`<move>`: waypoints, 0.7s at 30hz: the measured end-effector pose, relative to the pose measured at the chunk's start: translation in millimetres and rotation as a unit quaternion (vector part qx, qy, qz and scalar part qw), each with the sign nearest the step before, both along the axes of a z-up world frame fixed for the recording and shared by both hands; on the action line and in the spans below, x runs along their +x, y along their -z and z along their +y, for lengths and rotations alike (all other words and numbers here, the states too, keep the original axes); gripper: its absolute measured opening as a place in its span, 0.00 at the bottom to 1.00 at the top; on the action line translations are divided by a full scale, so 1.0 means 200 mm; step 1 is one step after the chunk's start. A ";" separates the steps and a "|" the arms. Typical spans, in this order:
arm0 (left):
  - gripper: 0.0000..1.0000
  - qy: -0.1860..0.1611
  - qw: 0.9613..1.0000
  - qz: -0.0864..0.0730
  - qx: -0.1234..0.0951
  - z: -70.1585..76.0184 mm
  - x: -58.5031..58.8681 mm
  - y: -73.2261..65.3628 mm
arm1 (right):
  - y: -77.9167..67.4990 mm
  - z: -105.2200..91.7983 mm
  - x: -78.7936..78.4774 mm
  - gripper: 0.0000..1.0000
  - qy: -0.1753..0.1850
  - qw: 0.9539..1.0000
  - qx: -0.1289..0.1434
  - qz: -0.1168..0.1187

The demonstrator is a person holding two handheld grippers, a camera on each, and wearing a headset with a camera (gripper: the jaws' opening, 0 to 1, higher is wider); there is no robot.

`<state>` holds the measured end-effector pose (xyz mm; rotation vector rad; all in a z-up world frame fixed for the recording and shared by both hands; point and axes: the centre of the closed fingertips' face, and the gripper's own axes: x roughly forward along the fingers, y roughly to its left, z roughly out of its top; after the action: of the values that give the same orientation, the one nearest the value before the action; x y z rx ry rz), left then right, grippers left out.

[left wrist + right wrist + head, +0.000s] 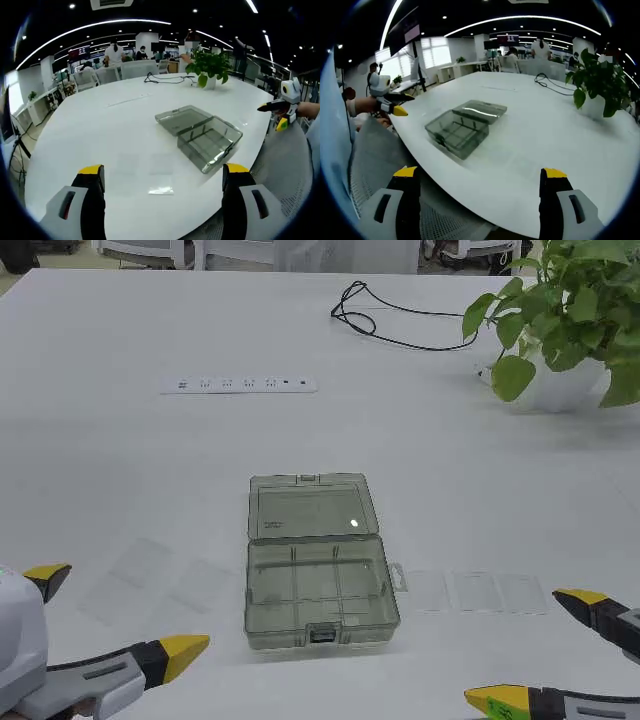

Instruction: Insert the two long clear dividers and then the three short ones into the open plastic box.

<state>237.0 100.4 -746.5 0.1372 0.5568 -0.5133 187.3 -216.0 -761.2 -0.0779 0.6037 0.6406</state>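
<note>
Left tool (115,612): held low over the near edge of the bench (120,460), left of the box (320,595). Jaws are spread wide with nothing between them, and are aimed inward toward the box. In the right gripper view the hand (362,105) gripping it is seen level with the bench top.

Right tool (540,648): held low over the near edge on the other side of the box. Jaws are likewise wide apart and carry nothing, aimed inward.

The box is set between the two tools, close to the middle of the near edge, latch toward that edge. Its lid (312,507) is folded back flat toward the far edge. Faint lines are seen crossing the base; whether these are moulded ribs or seated pieces cannot be told.

Two long clear dividers (140,565) are laid flat on the bench beside the box, toward the left edge. Three short clear dividers (472,591) are laid in a row just beside the box, toward the right edge.

Toward the far edge: power strip (240,385), cable (390,322), potted plant (560,320) at the far-right corner.
</note>
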 end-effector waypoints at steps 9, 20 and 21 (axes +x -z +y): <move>1.00 -0.001 1.000 -0.002 -0.001 0.00 0.01 -0.01 | 0.00 0.00 -0.01 1.00 0.002 1.000 0.000 0.000; 1.00 -0.002 1.000 -0.001 -0.003 0.00 0.00 0.00 | 0.00 0.00 -0.01 1.00 0.001 1.000 0.000 -0.001; 1.00 -0.003 1.000 -0.002 -0.004 0.00 -0.01 0.00 | 0.00 0.00 -0.01 1.00 0.001 1.000 -0.001 0.000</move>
<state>236.0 100.0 -745.7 0.1299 0.5514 -0.5098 185.9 -215.3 -760.9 -0.0795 0.6041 0.6380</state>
